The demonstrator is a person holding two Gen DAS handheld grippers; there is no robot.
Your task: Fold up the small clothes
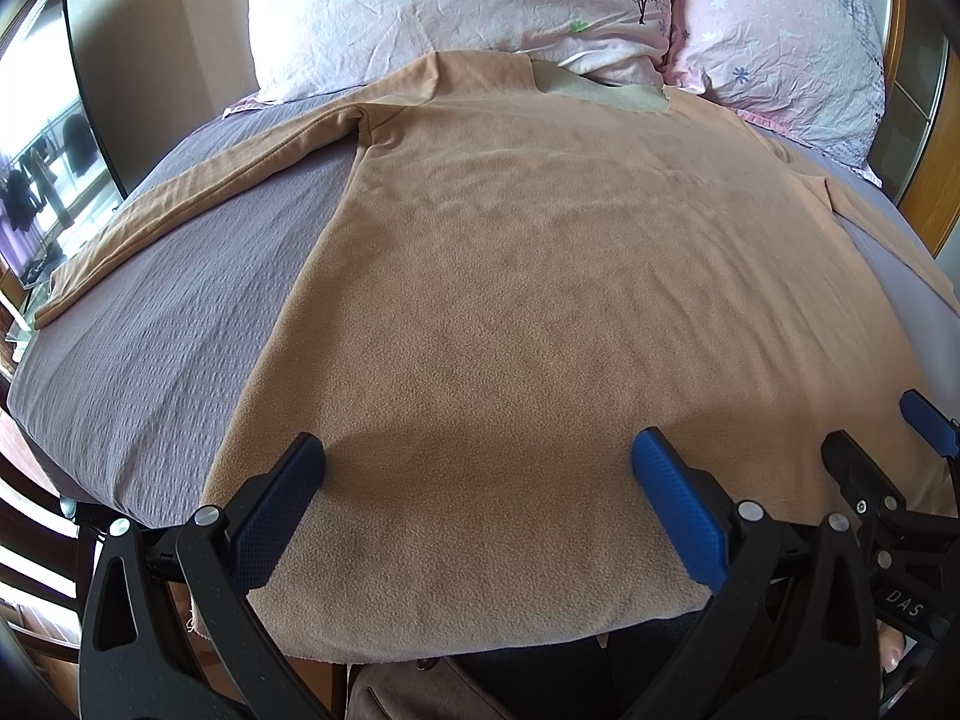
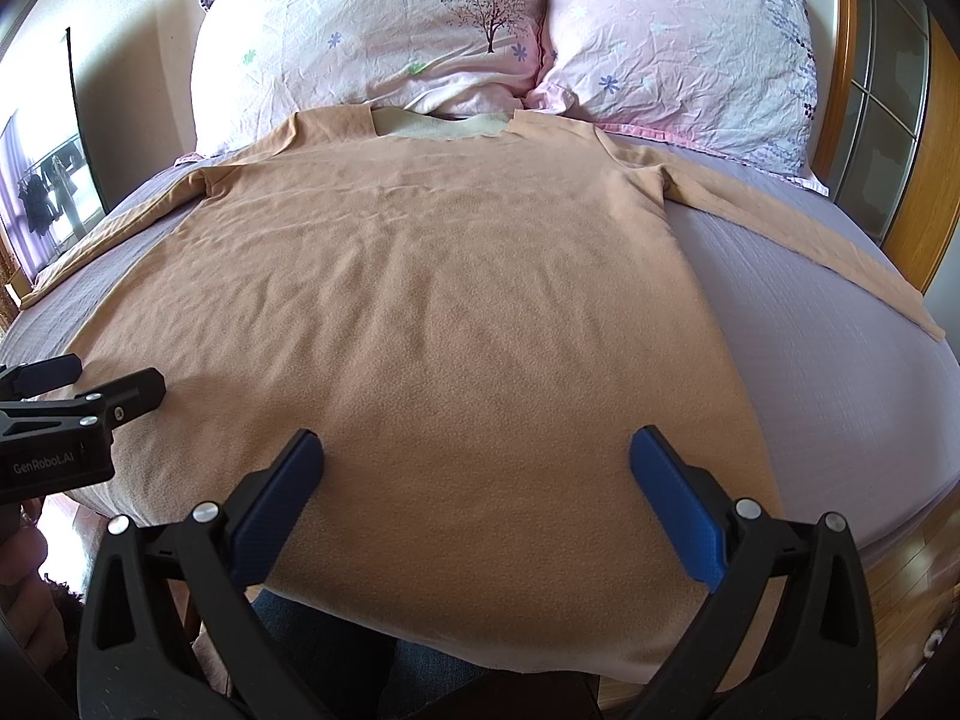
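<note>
A tan long-sleeved fleece top (image 1: 510,276) lies flat on the bed, collar toward the pillows, both sleeves spread out sideways; it fills the right wrist view too (image 2: 432,300). Its hem hangs over the near bed edge. My left gripper (image 1: 477,450) is open and empty, hovering over the hem's left part. My right gripper (image 2: 477,450) is open and empty over the hem's right part. The right gripper shows at the right edge of the left wrist view (image 1: 888,438), and the left gripper shows at the left edge of the right wrist view (image 2: 102,378).
The bed has a lilac cover (image 1: 156,348) (image 2: 840,372). Two pink flowered pillows (image 2: 384,36) (image 2: 684,42) lie at its head, touching the collar. A wooden headboard with glass panes (image 2: 888,90) stands on the right. A mirror (image 1: 42,138) stands on the left.
</note>
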